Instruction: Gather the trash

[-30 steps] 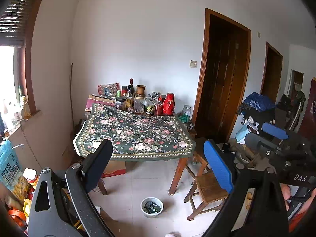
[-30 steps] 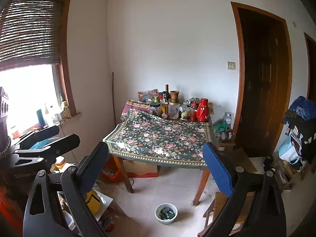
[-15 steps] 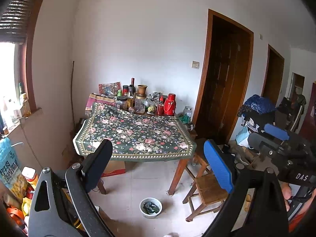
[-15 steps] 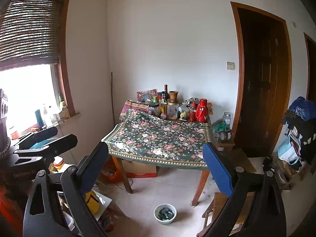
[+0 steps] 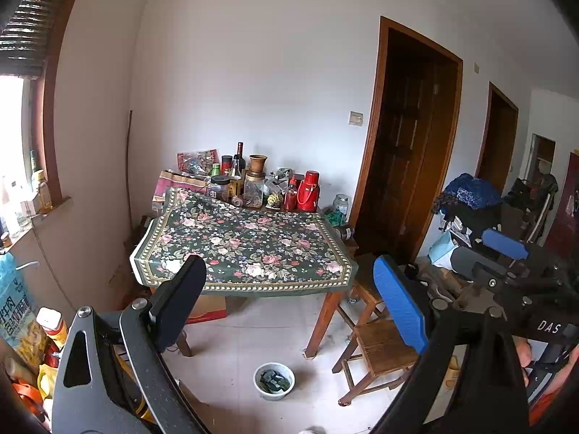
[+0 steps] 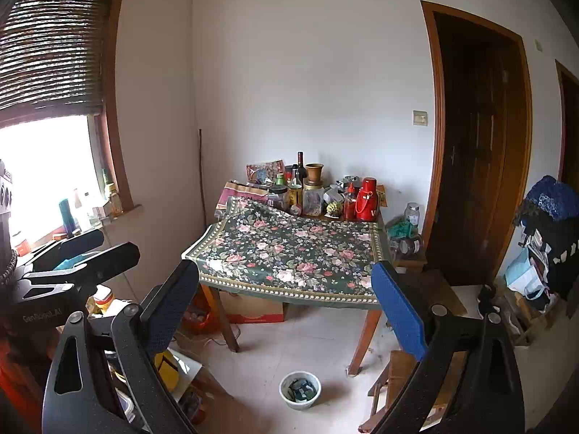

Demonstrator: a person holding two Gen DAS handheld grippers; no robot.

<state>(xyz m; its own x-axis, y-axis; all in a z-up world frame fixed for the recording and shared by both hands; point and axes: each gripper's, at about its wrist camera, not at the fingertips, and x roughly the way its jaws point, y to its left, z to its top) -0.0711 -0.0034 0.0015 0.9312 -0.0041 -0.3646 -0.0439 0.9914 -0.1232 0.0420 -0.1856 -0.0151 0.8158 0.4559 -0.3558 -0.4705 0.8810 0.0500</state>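
Note:
My left gripper (image 5: 289, 291) is held open in the air, facing a table with a floral cloth (image 5: 246, 249); nothing is between its fingers. My right gripper (image 6: 284, 298) is open and empty too, aimed at the same table (image 6: 289, 256). Each gripper shows in the other's view: the right one (image 5: 485, 256) at the right edge, the left one (image 6: 96, 251) at the left edge. On the floor by the table leg stands a white bowl (image 5: 274, 381) (image 6: 300, 390) with dark green scraps in it. Both grippers are well short of the table and the bowl.
Bottles, jars and a red thermos (image 5: 307, 195) crowd the table's far edge. A small wooden stool (image 5: 380, 347) stands right of the table, a cardboard box (image 6: 253, 309) under it. Bags and packets (image 5: 18, 318) pile up at the left under the window. Brown doors (image 6: 474, 144) are at the right.
Both views have drifted only very slightly. The grippers stay open and empty, and nothing in the room has moved.

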